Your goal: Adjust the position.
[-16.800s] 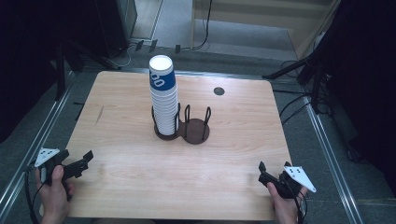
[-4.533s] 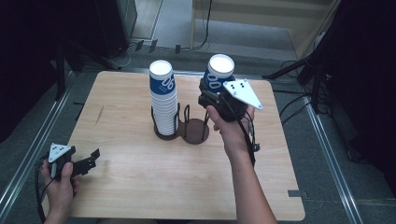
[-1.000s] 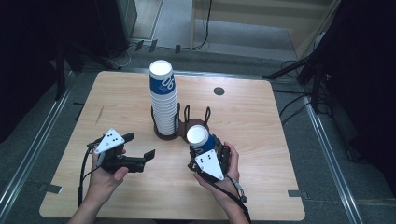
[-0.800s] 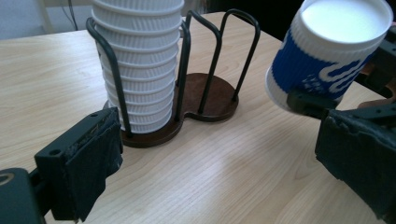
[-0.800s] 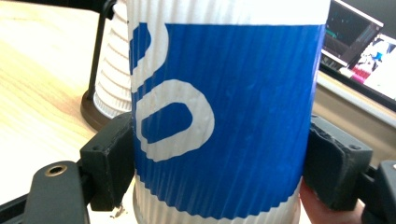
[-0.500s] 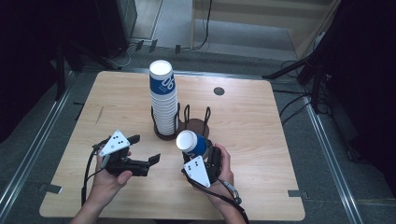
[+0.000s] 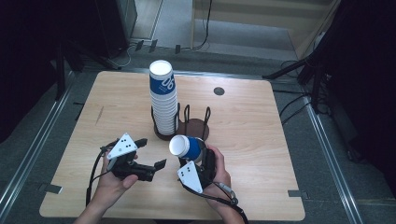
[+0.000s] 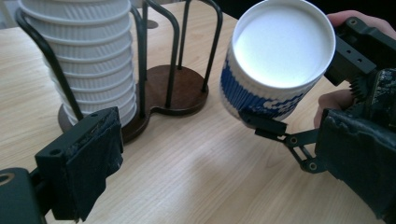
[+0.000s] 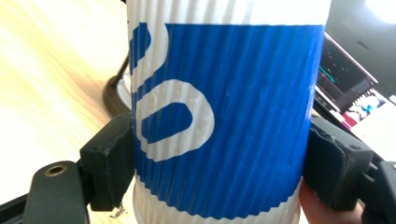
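Near the front edge of the pale wooden worktop (image 7: 261, 140), our right tool (image 7: 196, 156) clamped the blue-and-white ribbed paper cup (image 7: 186, 147) between its jaws, one pad pressed on each side of the cup's wall in the right gripper view. Compared with half a second earlier, we had tipped the cup further, so that its white open mouth faced our left tool (image 7: 150, 155) and stood closer to it. We held the cup off the worktop, just in front of the dark wire two-ring cup holder (image 7: 195, 125), whose right ring stood empty on its brown base. Our left tool had edged a little nearer the cup, its jaws spread wide with nothing between them; in the left gripper view the cup's mouth (image 8: 280, 44) sat beyond and between those jaws. The tall stack of matching paper cups (image 7: 163, 100) had stayed in the holder's left ring, unchanged.
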Motion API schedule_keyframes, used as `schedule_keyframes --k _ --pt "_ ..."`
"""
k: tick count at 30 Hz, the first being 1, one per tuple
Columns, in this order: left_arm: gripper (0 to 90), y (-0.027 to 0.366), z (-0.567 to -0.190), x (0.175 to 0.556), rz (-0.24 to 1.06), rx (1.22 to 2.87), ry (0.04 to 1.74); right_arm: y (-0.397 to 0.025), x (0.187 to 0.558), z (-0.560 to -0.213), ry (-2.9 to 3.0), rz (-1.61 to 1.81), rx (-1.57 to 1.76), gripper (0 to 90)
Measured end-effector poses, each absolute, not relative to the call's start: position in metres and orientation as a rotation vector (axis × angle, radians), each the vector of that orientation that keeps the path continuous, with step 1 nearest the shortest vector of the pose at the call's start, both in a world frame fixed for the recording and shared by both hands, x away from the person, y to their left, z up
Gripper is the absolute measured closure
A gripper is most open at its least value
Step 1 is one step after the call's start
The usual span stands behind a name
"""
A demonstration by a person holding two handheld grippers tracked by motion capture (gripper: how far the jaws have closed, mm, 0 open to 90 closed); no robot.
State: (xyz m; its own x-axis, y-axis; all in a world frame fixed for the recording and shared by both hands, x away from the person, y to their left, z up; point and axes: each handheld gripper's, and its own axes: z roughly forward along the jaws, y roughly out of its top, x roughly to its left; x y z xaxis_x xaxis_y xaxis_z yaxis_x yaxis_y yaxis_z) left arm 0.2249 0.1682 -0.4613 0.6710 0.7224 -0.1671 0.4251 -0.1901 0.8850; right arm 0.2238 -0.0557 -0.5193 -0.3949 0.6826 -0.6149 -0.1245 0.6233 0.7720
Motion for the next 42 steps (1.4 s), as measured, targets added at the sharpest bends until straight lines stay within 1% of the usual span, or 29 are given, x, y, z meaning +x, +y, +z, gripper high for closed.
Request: schedule_keyframes --k 2,5,24,25,28,42 --pt "2.0 0.167 -0.462 0.224 0.352 1.828 0.903 -0.054 0.223 -0.521 1.781 0.944 0.425 19.7" --pt "5.6 0.165 -0.462 0.223 0.357 1.83 0.913 -0.052 0.222 -0.522 1.788 0.941 0.412 19.7" --pt "7.6 0.155 -0.463 0.22 0.325 1.873 0.847 -0.035 0.21 -0.528 1.806 0.912 0.246 19.5" --pt "8.0 0.154 -0.463 0.219 0.323 1.869 0.846 -0.035 0.209 -0.528 1.808 0.908 0.238 19.5" --pt "14.1 0.153 -0.463 0.218 0.34 1.871 0.847 -0.033 0.208 -0.528 1.808 0.908 0.22 19.5" --pt "15.1 0.152 -0.463 0.217 0.291 1.874 0.824 -0.03 0.204 -0.528 1.807 0.907 0.171 19.5"
